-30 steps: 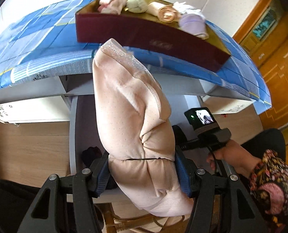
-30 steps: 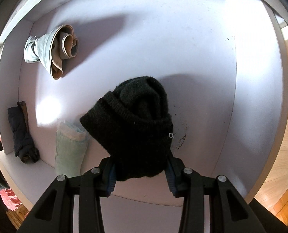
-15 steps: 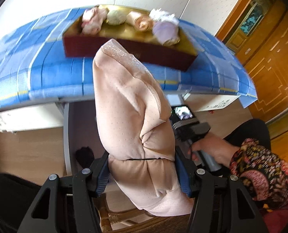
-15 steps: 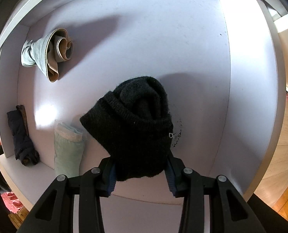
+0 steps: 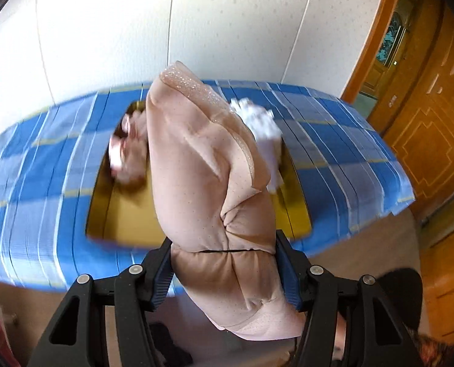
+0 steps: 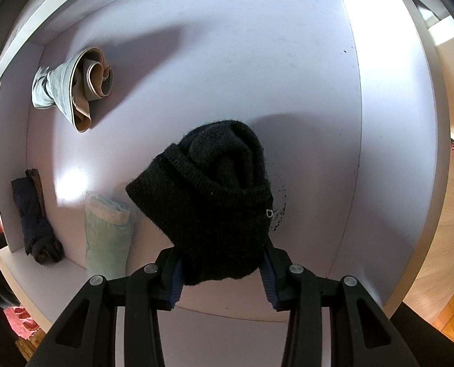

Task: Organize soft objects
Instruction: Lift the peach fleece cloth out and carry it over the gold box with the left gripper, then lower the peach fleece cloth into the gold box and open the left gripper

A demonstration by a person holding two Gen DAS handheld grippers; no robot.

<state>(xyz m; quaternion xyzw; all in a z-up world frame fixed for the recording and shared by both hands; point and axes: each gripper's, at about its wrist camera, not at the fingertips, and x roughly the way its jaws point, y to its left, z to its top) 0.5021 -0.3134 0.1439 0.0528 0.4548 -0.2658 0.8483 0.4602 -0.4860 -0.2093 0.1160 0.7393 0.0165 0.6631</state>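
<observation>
Two wrist views. Left view: left gripper [image 5: 225, 270] clamped on pink bundle [image 5: 208, 189], held above gold tray [image 5: 129, 217] on blue checked cloth [image 5: 43, 189]. Right view: right gripper [image 6: 222, 270] clamped on black roll [image 6: 214, 202] over white drawer [image 6: 257, 70]; three other rolls at left.

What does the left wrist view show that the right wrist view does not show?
Only the left wrist view: the pink garment held by the left gripper, a blue checked cloth, and a tray with light soft items.
Only the right wrist view: the black knit roll held by the right gripper, above a white drawer with a beige-and-blue roll, a mint roll and a dark roll.
Both share: black fingers with blue pads clamping a soft item.
</observation>
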